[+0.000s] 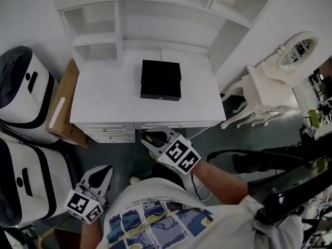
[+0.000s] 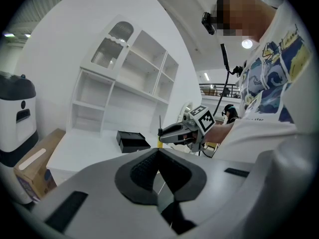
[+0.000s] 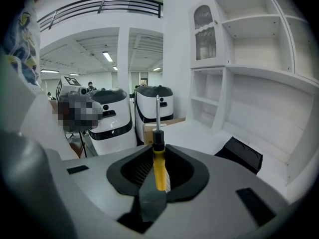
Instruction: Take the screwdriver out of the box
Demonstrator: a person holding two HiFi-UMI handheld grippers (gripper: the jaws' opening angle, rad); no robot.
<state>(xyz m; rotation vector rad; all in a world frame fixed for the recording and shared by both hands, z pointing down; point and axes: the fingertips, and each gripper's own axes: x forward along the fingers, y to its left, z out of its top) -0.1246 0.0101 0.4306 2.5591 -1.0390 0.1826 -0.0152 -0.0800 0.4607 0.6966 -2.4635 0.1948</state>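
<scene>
The tabletop (image 1: 104, 105) lies at 12 o'clock of the person, with the box (image 1: 161, 80) on it (whether its lid is up I cannot tell), well apart from both grippers; the screwdriver is already out of it, so the likeliest thing left to go wrong is a drop. The left gripper (image 2: 158, 156) hangs low at 8 o'clock, jaws together on nothing, too far off to catch anything. The right gripper (image 1: 151, 139), just short of the tabletop's front edge and over the floor, is clamped on the screwdriver (image 3: 159, 156) by its yellow handle alone. That handle looks smooth and round (a judgement, not a thing felt), and the shaft stands well proud of the pads; a knock of the shaft against the tabletop edge, or a quick swing, could twist it in the pads or let it slide to the floor.

The screwdriver's long axis runs across the jaws, near upright; in the right gripper view the metal shaft points to 12 o'clock, the handle's butt to 6 o'clock.
</scene>
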